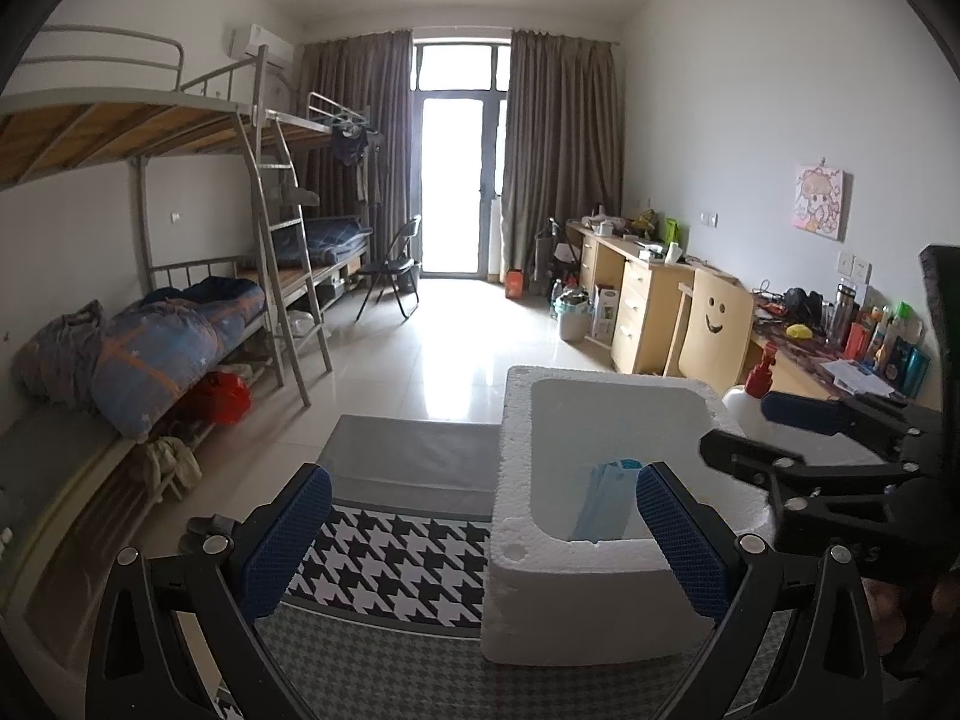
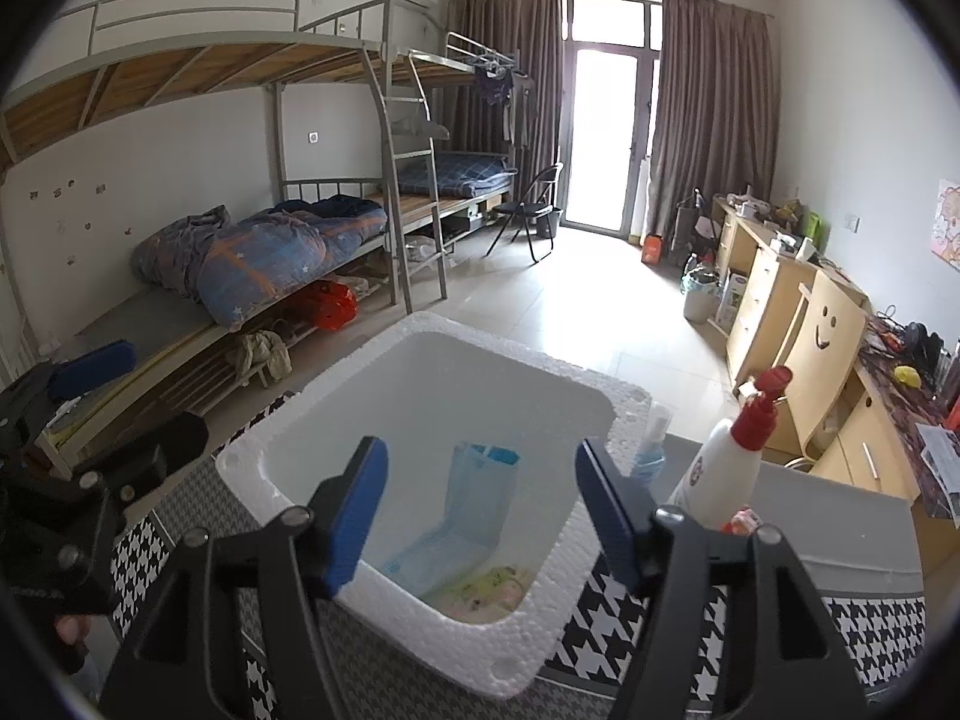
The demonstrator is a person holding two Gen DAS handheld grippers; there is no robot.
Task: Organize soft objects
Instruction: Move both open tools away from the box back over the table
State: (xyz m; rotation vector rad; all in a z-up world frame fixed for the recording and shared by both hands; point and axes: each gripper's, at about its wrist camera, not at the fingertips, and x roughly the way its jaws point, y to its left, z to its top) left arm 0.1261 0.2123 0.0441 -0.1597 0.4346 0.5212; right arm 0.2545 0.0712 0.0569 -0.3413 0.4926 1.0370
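A white foam box (image 1: 600, 588) (image 2: 384, 594) stands on a houndstooth cloth (image 1: 390, 564). Inside it a light blue soft pack (image 2: 456, 510) leans against the wall, also seen in the left wrist view (image 1: 606, 504), and a pale green patterned soft item (image 2: 492, 591) lies on the bottom. My left gripper (image 1: 480, 546) is open and empty, just left of the box's near wall. My right gripper (image 2: 480, 510) is open and empty, held above the box's near rim. The right gripper shows in the left wrist view (image 1: 780, 432).
A white spray bottle with a red top (image 2: 732, 462) and a small clear bottle (image 2: 651, 444) stand right of the box. A grey pad (image 1: 414, 456) lies behind the cloth. Bunk beds (image 2: 252, 252) stand at left, desks and a chair (image 2: 828, 336) at right.
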